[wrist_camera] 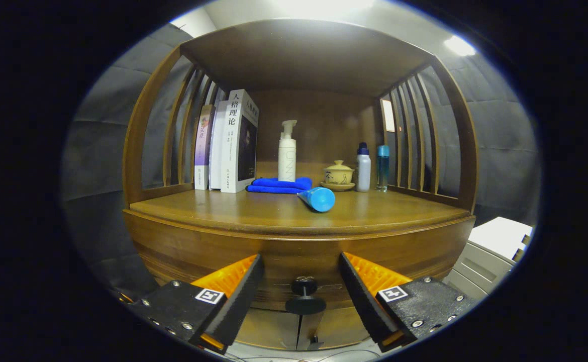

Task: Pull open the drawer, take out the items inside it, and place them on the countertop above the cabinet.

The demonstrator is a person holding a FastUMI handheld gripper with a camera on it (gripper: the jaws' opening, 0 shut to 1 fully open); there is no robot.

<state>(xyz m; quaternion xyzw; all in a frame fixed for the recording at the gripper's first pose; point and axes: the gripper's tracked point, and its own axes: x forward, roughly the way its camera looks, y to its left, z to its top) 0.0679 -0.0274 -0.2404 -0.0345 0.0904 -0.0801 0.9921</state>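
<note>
Right now the gripper (301, 281) faces the wooden cabinet with its fingers spread wide, and the dark drawer knob (304, 295) sits between them, touched by neither. The drawer (294, 261) looks closed. On the countertop (223, 208) above stand books (228, 143), a white pump bottle (287, 153) on a blue cloth (278, 185), a blue tube (318, 198) lying ahead of it, a lidded cup (338, 174) and two small bottles (372, 167)
</note>
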